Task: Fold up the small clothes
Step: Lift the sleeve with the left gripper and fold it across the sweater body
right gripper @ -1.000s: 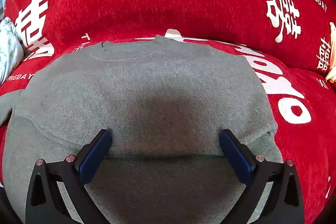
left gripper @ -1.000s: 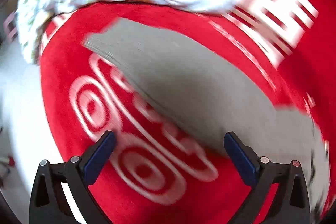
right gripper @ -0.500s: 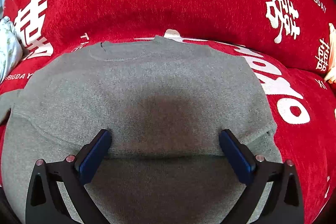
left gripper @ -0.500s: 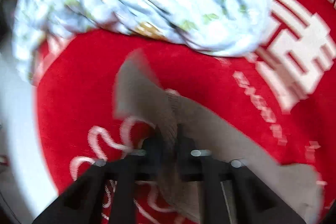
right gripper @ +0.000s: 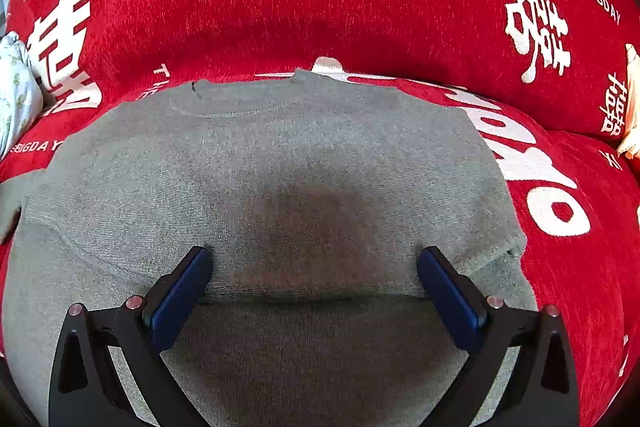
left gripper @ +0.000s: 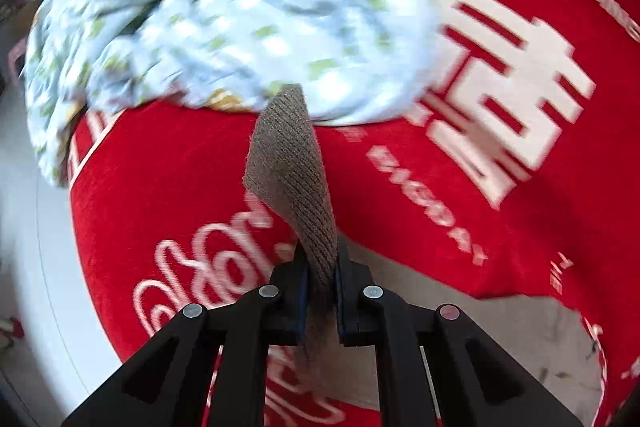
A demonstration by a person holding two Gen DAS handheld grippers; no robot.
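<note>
on the left, the grey-brown ribbed knit sleeve (left gripper: 290, 171) of the small grey knitted sweater (right gripper: 280, 179) has just been clamped between the fingers (left gripper: 302, 291) of the left gripper (left gripper: 320, 281), which stood wide a second ago, and its cuff has been raised off the red plush sofa cover with white lettering (left gripper: 460, 227) — a sleeve fold is judged begun. a crumpled pale floral cloth (left gripper: 224, 23) lies behind. on the right, the sweater is spread flat, soft and limp, collar at the far side — the right gripper (right gripper: 314, 273) is held wide and empty over it.
</note>
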